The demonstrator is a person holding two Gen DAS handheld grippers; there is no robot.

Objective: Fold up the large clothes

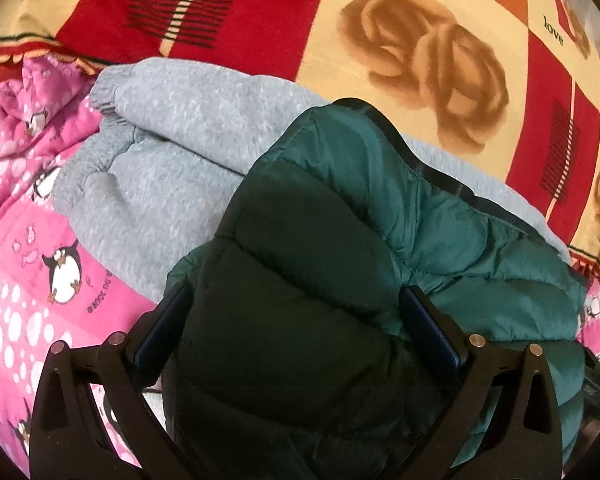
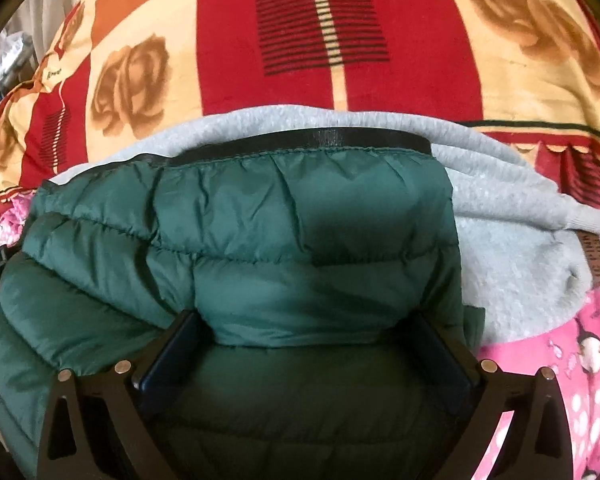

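Two grippers straddle a green puffer jacket (image 2: pixel 300 240) lying atop a folded grey sweatshirt (image 1: pixel 160 160) on the patterned bed. The left gripper (image 1: pixel 296 312) and right gripper (image 2: pixel 308 344) each stand spread wide, padding bulging between the fingers, apparently pressing the fold flat; the hem sits at twelve o'clock.

The word "love" stands on the rose-patterned blanket (image 1: pixel 440 80), near a brown rose; small lettering on the pink penguin quilt (image 1: pixel 28 280) is too blurred to read.

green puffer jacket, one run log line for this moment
green puffer jacket atop grey sweatshirt | left hand-held gripper open astride it | right hand-held gripper same
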